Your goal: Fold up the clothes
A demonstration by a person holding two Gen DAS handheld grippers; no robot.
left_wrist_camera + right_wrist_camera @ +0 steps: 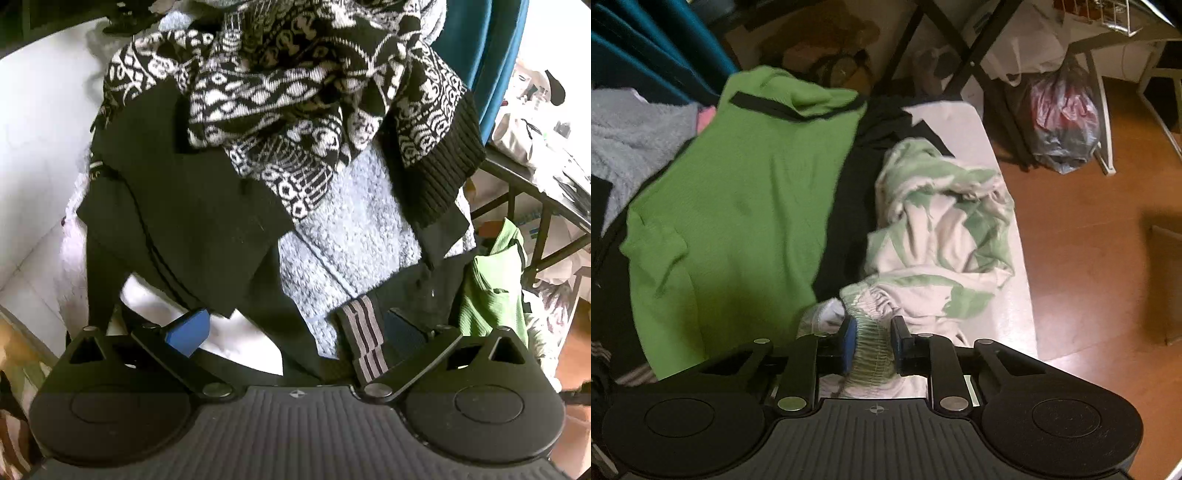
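Right gripper [873,341] pinches the gathered elastic edge of the crumpled pale green-and-white garment [938,236] just ahead of it, likely to lift it for folding, while left gripper [295,328] hangs open above the dark clothes.

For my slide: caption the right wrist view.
Right gripper clamps the elastic waistband of green-and-white shorts beside a green top.

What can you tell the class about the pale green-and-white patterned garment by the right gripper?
The patterned garment is soft, thin-looking cloth, off-white with pale green patches, crumpled in a heap on the white table. Its gathered elastic band is pinched between the right gripper pads. Its left side lies against dark fabric beside the bright green top.
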